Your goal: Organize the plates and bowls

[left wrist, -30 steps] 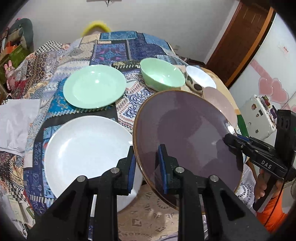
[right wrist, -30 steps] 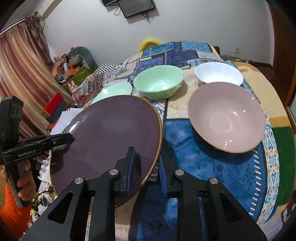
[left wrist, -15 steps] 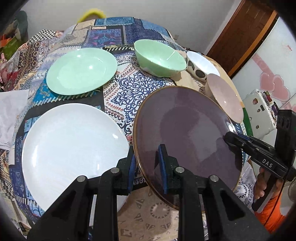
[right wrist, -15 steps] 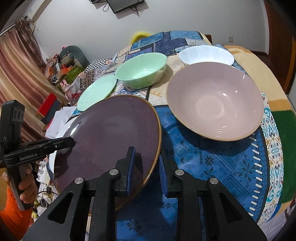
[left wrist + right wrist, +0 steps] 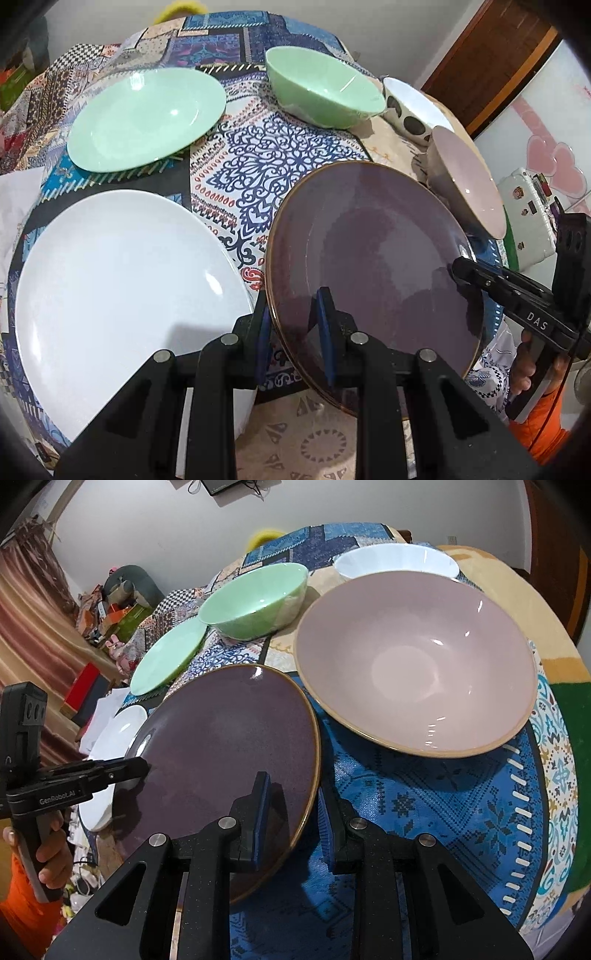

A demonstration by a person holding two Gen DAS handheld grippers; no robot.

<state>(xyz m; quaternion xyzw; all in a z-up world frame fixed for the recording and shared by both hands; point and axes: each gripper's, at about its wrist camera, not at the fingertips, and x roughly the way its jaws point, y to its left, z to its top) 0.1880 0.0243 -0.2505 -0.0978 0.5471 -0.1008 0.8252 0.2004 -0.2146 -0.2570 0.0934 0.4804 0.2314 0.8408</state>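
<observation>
Between the big white plate (image 5: 122,295) and the pink glazed bowl (image 5: 417,664), we carry the dark purple gold-rimmed plate (image 5: 373,266) above the patterned tablecloth (image 5: 273,170), left gripper (image 5: 293,332) and right gripper (image 5: 291,812) clamped on opposite rims, 2 grips keeping it steady.

A round bench (image 5: 480,812) is seen draped in a patchwork cloth (image 5: 266,166) of blue, white and tan prints. Plain white walls (image 5: 147,524) are seen behind it, and a dark screen (image 5: 225,485) with hanging cables is mounted high on one. A pinkish-brown curtain (image 5: 26,635) is hung at the left of the right wrist view, and cluttered boxes and toys (image 5: 110,609) are piled beside it. A brown wooden door (image 5: 491,66) is shown in the left wrist view, next to a white panel (image 5: 554,147) decorated with pink hearts.
</observation>
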